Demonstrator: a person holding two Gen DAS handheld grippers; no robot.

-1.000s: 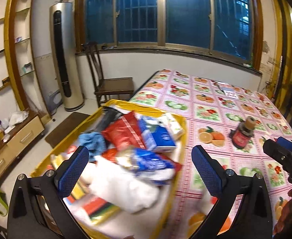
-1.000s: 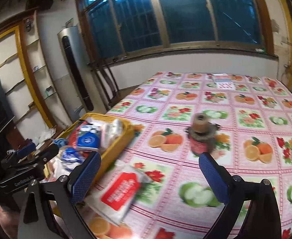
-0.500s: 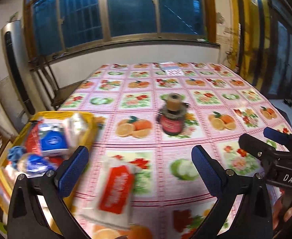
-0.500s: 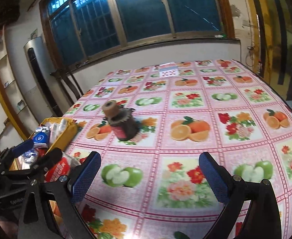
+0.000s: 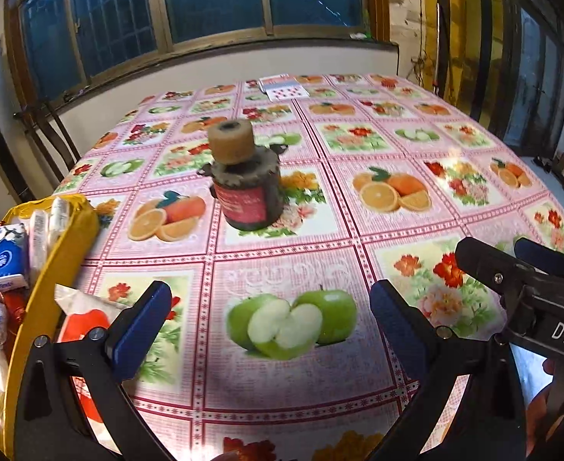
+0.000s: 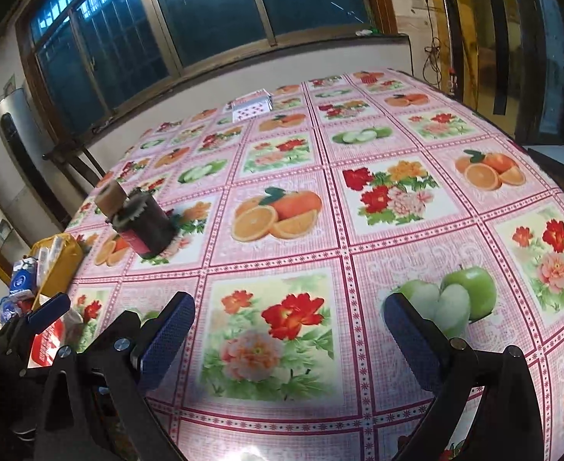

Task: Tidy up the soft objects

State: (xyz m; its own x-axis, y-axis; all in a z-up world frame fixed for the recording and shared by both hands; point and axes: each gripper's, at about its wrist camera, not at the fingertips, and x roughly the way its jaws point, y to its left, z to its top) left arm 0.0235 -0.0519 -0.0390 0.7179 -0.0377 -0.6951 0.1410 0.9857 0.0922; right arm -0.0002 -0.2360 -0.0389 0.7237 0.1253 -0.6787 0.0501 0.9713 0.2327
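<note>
Tissue packs point(image 5: 3, 265), soft and wrapped in blue and white, sit bunched in the yellow bag point(image 5: 57, 238) at the table's left edge. Just beside the bag, a red-and-white soft packet point(image 5: 85, 319) lies flat on the fruit-print tablecloth point(image 5: 358, 207), partly hidden behind the left finger of the left gripper point(image 5: 270, 322). That gripper hangs released and empty over a printed apple. The right gripper point(image 6: 289, 330), well apart from the packet, is likewise spread wide, holding nothing. A dark jar point(image 5: 249, 196) stands farther back.
</note>
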